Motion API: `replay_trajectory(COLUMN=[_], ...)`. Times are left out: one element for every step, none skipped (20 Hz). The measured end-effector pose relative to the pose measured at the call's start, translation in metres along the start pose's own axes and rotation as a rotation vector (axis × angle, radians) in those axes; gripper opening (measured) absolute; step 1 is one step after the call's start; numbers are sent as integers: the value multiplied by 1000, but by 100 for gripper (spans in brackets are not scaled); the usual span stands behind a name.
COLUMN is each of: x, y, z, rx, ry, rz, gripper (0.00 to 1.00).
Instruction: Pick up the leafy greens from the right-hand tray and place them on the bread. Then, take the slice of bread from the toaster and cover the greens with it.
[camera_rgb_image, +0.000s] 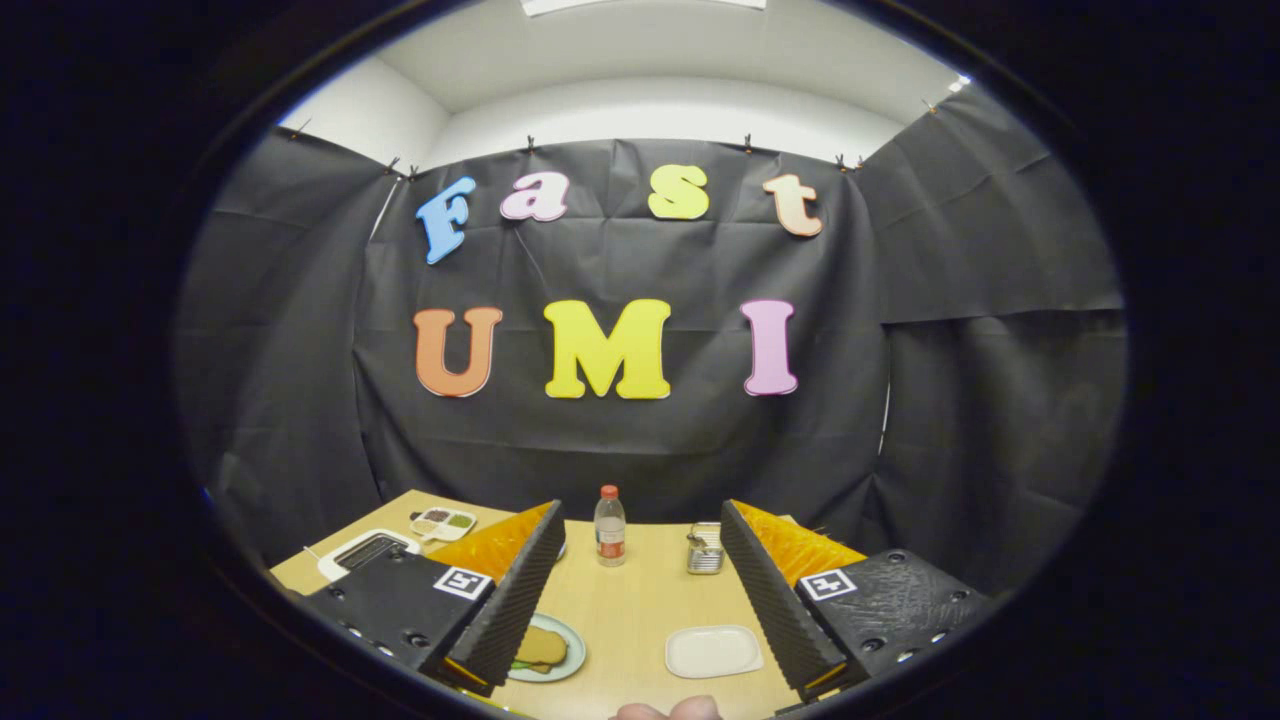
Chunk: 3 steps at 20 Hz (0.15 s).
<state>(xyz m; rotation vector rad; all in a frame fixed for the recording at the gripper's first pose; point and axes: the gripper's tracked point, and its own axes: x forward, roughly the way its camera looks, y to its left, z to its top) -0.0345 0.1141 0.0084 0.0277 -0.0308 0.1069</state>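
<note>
Water bottle (609, 526) centre frame; sectioned dish (443, 522) far left w/ small fillings (unclear what); metal container (705, 548) right of bottle.

Cloth-walled recording booth (620, 440), seemingly.

A tan bread slice (543, 648) is lying flat over green leaves on a round plate (572, 640) beside the left finger, while the white toaster (365, 551) is sitting beyond it.

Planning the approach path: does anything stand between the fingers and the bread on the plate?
Nothing visible does. The gripper is open above the table, and the bread lies on its plate beside the left finger, partly hidden by it. The bottle and the metal tin stand farther back.
</note>
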Motion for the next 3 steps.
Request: replay_trajectory(x=[0, -1, -2], y=[0, 0, 0], z=[1, 4, 5], rx=[1, 2, 1], ry=[-5, -10, -13], rz=[-4, -3, -4], gripper=[96, 96, 96])
